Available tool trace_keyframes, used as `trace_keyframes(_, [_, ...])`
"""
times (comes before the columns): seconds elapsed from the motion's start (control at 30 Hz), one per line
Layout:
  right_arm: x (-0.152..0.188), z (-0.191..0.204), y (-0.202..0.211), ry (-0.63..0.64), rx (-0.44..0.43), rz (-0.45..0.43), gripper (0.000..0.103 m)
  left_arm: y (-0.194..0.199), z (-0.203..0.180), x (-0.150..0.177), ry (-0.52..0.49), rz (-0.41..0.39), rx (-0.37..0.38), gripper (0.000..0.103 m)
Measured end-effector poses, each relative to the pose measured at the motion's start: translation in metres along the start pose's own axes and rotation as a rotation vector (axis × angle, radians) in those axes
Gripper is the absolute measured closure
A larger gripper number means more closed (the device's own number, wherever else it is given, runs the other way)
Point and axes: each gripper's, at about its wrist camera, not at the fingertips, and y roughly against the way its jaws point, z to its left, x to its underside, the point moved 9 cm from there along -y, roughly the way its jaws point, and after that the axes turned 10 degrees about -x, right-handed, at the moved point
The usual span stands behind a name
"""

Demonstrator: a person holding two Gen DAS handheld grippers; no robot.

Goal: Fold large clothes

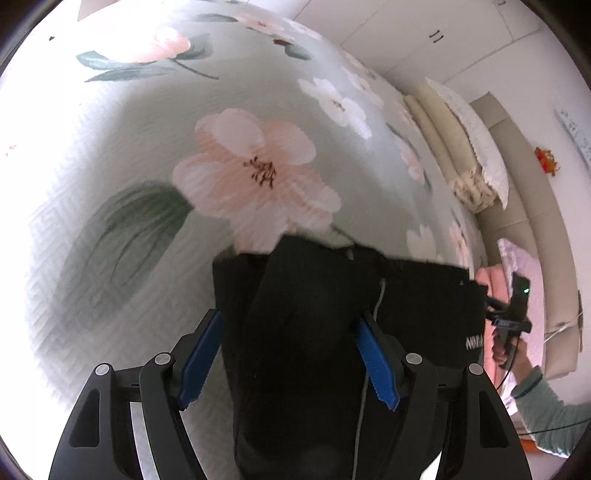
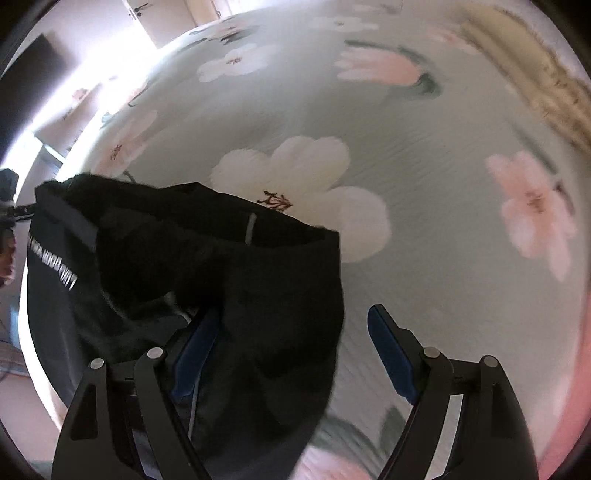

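A black garment (image 1: 317,317) with white lettering lies bunched on a pale green bedspread (image 1: 147,155) printed with large pink and white flowers. My left gripper (image 1: 291,354) is open, its blue-padded fingers (image 1: 201,354) standing either side of a fold of the garment. In the right wrist view the same garment (image 2: 221,280) lies to the left and middle. My right gripper (image 2: 291,354) is open; its left finger (image 2: 192,354) is partly covered by the cloth and its right finger (image 2: 391,354) is over bare bedspread (image 2: 424,177). The right gripper (image 1: 511,314) also shows at the garment's far edge.
Folded cream blankets and a white pillow (image 1: 469,147) lie at the bed's far right edge. White cupboards (image 1: 424,33) stand behind. In the right wrist view a door (image 2: 155,14) and bright floor lie beyond the bed's left edge.
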Motion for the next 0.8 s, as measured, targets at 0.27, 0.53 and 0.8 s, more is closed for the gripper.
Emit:
trace_keyframes(0.27, [0.012, 0.011, 0.033, -0.034, 0.045, -0.109, 0.087, 0.007, -0.017, 0.002, -0.001, -0.075, 0.005, 0.092])
trace_keyframes(0.53, [-0.041, 0.047, 0.113, 0.038, 0.228, -0.312, 0.088, 0.093, -0.031, -0.04, 0.068, -0.323, -0.04, 0.092])
trace_keyframes(0.8, [-0.048, -0.007, -0.035, -0.103, 0.234, -0.029, 0.088, -0.057, 0.044, -0.021, 0.238, -0.031, -0.156, 0.086])
